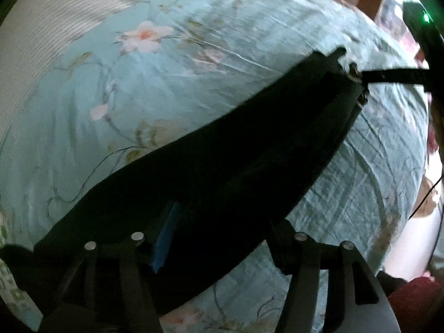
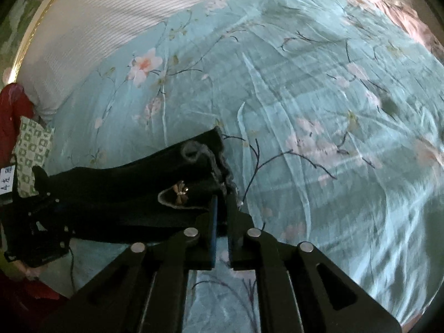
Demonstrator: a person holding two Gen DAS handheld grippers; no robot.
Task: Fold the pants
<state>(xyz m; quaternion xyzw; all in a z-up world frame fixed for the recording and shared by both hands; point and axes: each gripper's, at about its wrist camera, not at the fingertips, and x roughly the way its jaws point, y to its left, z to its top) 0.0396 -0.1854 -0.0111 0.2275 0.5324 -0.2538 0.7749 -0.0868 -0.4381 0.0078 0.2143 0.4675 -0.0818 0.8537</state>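
Black pants (image 1: 222, 166) hang stretched between my two grippers above a bed. In the left wrist view the cloth drapes over my left gripper (image 1: 194, 238); one blue pad (image 1: 163, 247) shows beside the fabric, which hides the other finger. The far end of the pants is held by my right gripper (image 1: 358, 76). In the right wrist view my right gripper (image 2: 221, 202) is shut on the frilled edge of the pants (image 2: 144, 191), near a small bow decoration (image 2: 180, 191). The left gripper (image 2: 41, 222) shows at the far left end.
A light blue floral bedsheet (image 2: 305, 111) covers the bed under the pants. A white striped pillow or cover (image 2: 111, 19) lies at the far side. A green patterned cloth (image 2: 33, 149) and red fabric (image 2: 11, 116) sit at the left edge.
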